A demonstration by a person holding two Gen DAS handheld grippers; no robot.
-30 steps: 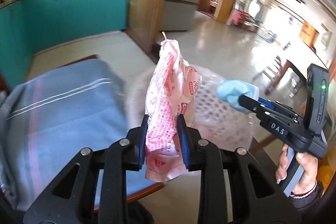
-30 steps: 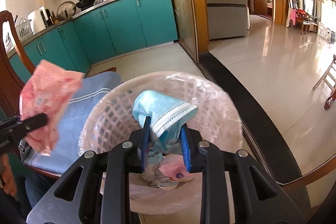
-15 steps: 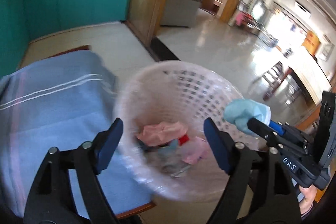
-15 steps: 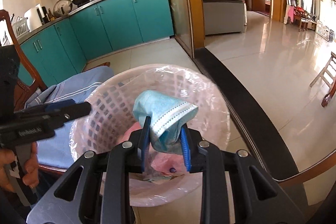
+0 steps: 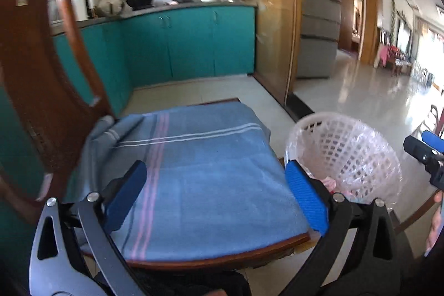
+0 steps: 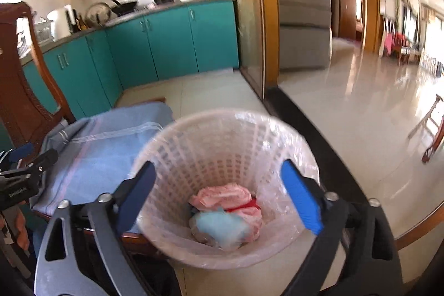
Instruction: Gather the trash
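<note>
A pale pink mesh basket [image 6: 211,157] lined with clear plastic stands on the floor beside a chair. A pink wrapper [image 6: 224,194] and a light blue face mask [image 6: 222,229] lie at its bottom. My right gripper [image 6: 217,169] hovers above the basket, its jaws opening with nothing between the pads. My left gripper [image 5: 215,168] is over the chair's blue cloth [image 5: 205,171], its jaws also opening and empty. The basket [image 5: 347,146] sits to its right. Each gripper shows at the edge of the other's view: the right gripper [image 5: 421,143], the left gripper [image 6: 37,154].
The wooden chair's back [image 5: 41,74] rises at the left. Teal kitchen cabinets [image 5: 188,43] line the far wall, with a wood-framed glass door [image 5: 272,24] and a grey fridge [image 6: 302,4] beyond. Glossy tile floor [image 6: 360,107] stretches right. A curved wooden table edge [image 6: 416,235] lies at lower right.
The left gripper let the pink wrapper fall into the basket and swung left over the chair. The right gripper then opened, and the blue mask now lies in the basket.
</note>
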